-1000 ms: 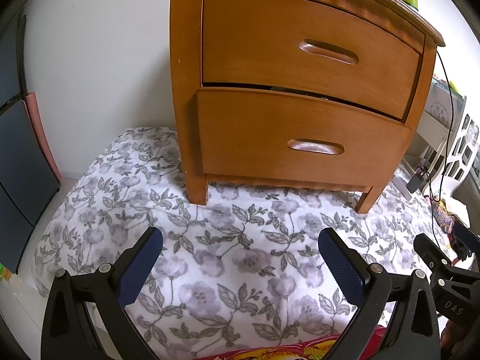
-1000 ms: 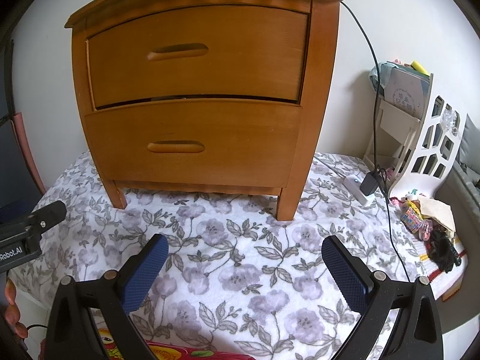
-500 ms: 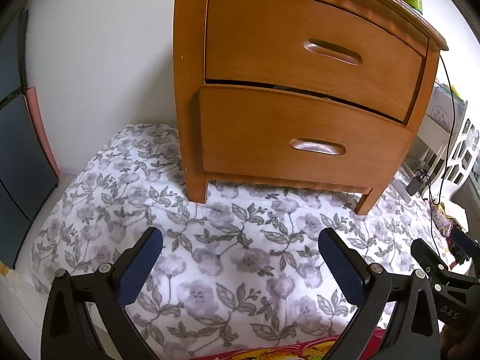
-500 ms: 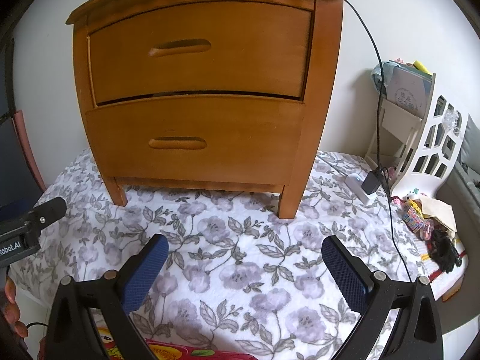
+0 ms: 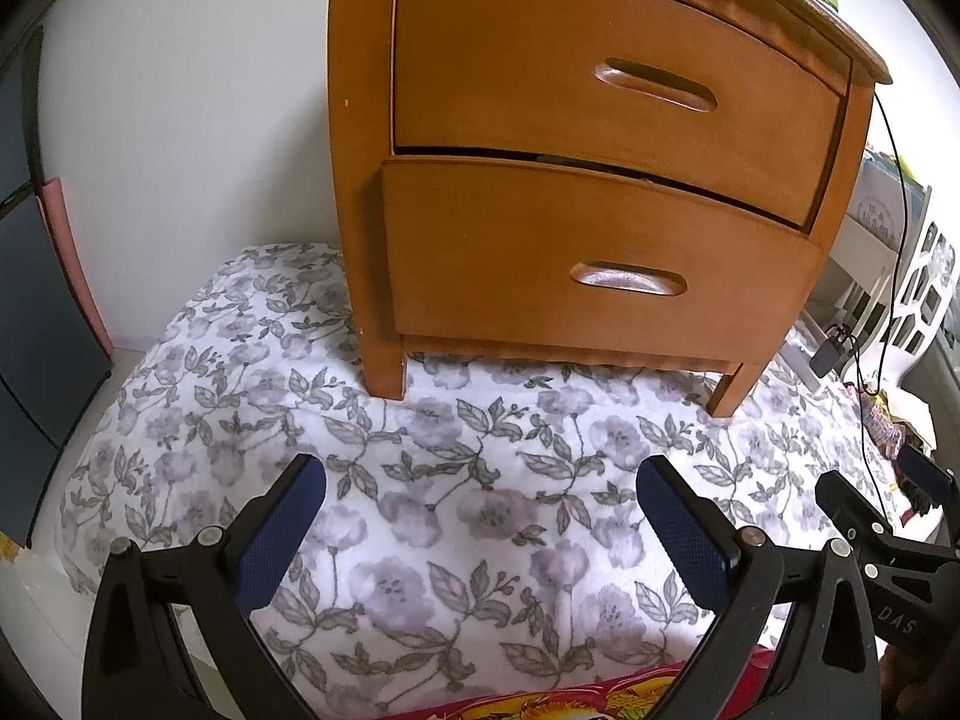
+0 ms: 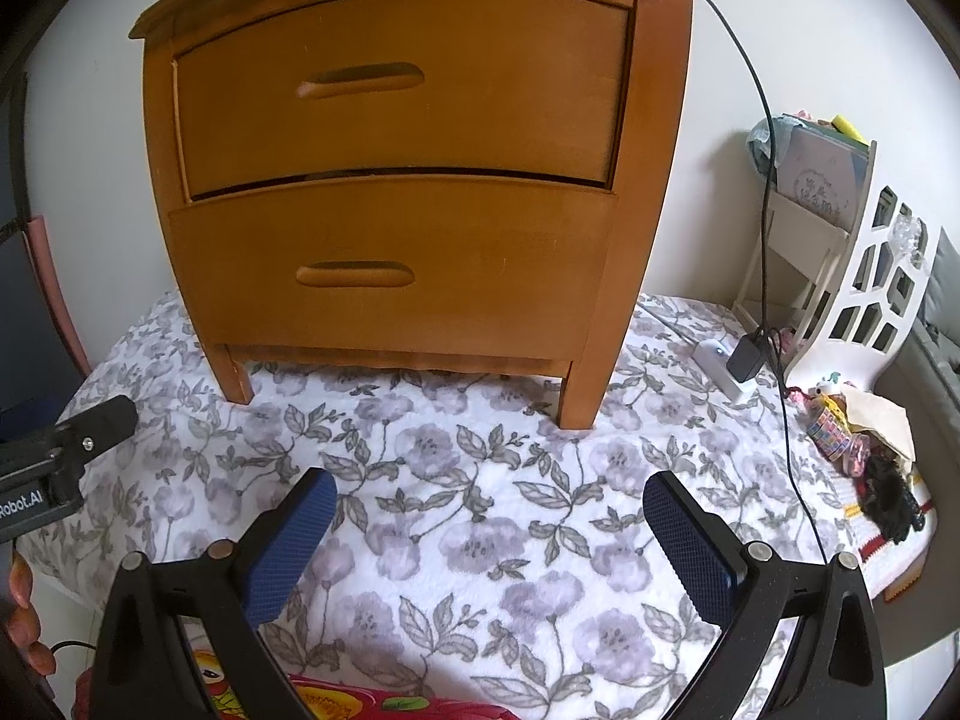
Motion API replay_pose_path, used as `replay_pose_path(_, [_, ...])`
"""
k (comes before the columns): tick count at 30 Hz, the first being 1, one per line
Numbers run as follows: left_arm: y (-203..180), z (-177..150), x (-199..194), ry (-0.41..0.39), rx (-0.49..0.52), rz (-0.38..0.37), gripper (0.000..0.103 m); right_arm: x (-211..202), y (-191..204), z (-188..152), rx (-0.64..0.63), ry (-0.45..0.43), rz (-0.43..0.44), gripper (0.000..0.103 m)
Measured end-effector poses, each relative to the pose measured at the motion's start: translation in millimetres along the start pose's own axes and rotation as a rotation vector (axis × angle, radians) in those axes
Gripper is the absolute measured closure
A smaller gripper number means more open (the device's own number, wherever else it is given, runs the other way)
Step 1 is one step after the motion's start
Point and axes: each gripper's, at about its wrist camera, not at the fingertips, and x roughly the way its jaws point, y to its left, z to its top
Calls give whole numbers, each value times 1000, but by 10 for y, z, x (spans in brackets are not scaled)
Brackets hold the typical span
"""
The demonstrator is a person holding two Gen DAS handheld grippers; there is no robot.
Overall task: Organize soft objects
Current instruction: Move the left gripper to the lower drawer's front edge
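Hovering above the floral blanket [image 5: 480,516], the left gripper [image 5: 480,531] is held with its jaws wide and nothing between them; the right gripper [image 6: 489,534] is likewise spread wide and empty over the same blanket [image 6: 480,480]. A red patterned fabric [image 6: 384,705] is seen just below both tools. Beyond stands a wooden nightstand [image 6: 396,180], its lower drawer [image 5: 594,276] slightly ajar.

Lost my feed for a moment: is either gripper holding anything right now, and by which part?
Nothing is held. The left gripper and right gripper are both open over the floral blanket, with nothing between their blue pads.
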Motion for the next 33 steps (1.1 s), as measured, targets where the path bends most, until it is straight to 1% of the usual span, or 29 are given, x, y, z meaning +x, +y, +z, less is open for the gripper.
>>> replay_pose_path(4, [-10,33,27,3,9,-2,0,23,0,3,1,9,1,0])
replay_pose_path(9, [-36,182,47,-5,38,-5,0,27,-3,-7,6,11,2,0])
replay_pose_path(12, [-94,423,49,-35,82,-12,0,25,-12,-7,9,11,1,0])
replay_pose_path(15, [-197,764,47,-74,137,-26,0,32,-38,-3,15,16,-6,0])
replay_pose_path(17, [-316,1004,67,-98,196,-31,0,43,-57,5,19,24,-7,0])
replay_pose_path(19, [-442,1168,121,-100,265,-36,0,60,-73,6,23,33,-5,0])
replay_pose_path(21, [-584,1287,214,-78,339,-33,0,84,-88,1,28,46,-3,0])
replay_pose_path(22, [-678,1335,270,-65,394,-37,0,95,-100,5,29,50,-1,0])
replay_pose_path(28, [-1016,1470,614,25,577,-41,0,180,-148,-13,48,76,5,0])
replay_pose_path(30, [-1098,1493,740,69,601,-55,0,210,-165,-23,56,87,6,0])
replay_pose_path(33, [-1158,1512,888,105,629,-55,0,244,-192,-30,67,98,10,0])
